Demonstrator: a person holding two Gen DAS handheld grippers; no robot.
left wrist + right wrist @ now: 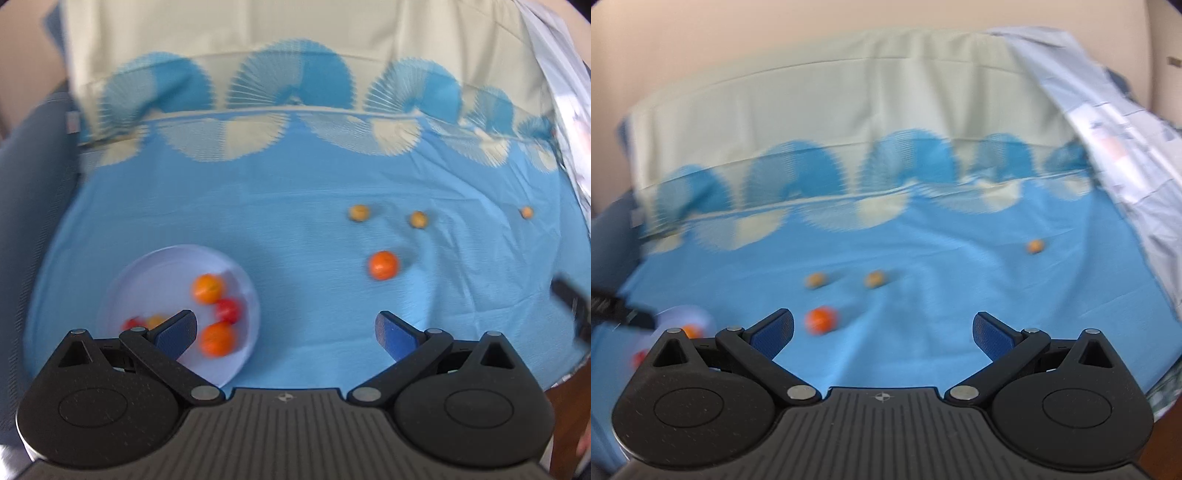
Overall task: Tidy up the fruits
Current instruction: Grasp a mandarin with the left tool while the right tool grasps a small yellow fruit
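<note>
A white plate lies on the blue cloth at the left and holds two oranges, a red fruit and more fruit hidden behind my left finger. My left gripper is open and empty beside the plate. A loose orange and three small yellow-brown fruits lie on the cloth to the right. In the right wrist view my right gripper is open and empty, with the loose orange just ahead of its left finger and the small fruits farther off. The plate shows at the left edge.
The blue cloth with a fan pattern covers the surface and rises up a backrest behind. A pale patterned sheet hangs at the right. The other gripper's dark edge shows at the far right.
</note>
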